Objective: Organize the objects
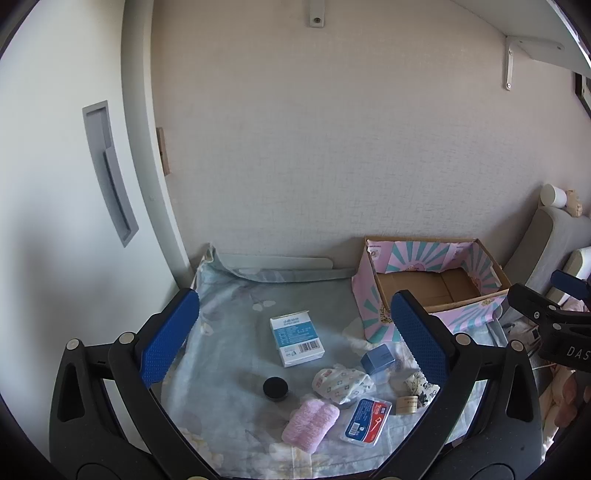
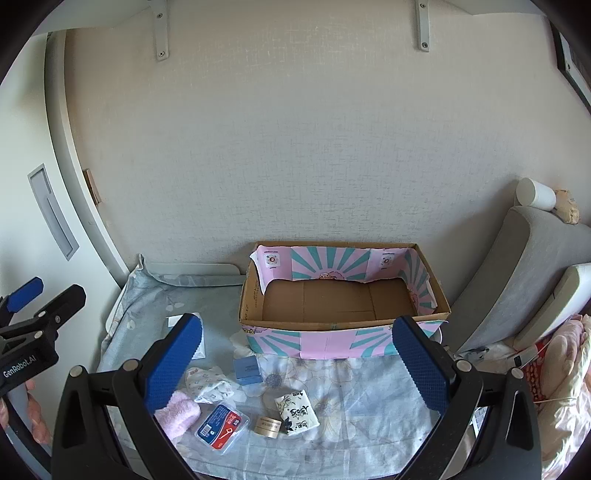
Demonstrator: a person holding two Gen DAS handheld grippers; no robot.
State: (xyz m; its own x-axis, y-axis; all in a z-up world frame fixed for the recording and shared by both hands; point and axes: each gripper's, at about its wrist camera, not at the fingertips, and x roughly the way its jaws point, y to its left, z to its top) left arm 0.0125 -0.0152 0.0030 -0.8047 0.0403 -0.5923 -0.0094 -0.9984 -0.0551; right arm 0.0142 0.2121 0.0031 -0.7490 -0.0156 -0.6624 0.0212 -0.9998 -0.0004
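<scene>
- We find the cardboard box (image 2: 343, 295), pink-and-teal sunburst paper on its walls, standing empty at the back right of the table against the wall.
- In front of it, scattered and apart: white-and-blue carton (image 1: 297, 338), small blue box (image 2: 246, 370), black round lid (image 1: 275, 387), patterned cloth bundle (image 1: 341, 380), pink fluffy pad (image 1: 310, 424), red-and-blue floss pack (image 2: 221, 428), small tan roll (image 2: 268, 425) touching a floral tissue pack (image 2: 297, 411).
- We hold the left gripper (image 1: 295, 341) and right gripper (image 2: 297, 360) above this clutter, jaws spread wide, gripping nothing.
- The table wears a pale floral cloth (image 2: 351, 387), rumpled at the back left corner.
- Textured beige wall (image 2: 295, 147) behind; white shelf brackets (image 2: 160, 29) above; grey cushion (image 2: 517, 266) to the right.
</scene>
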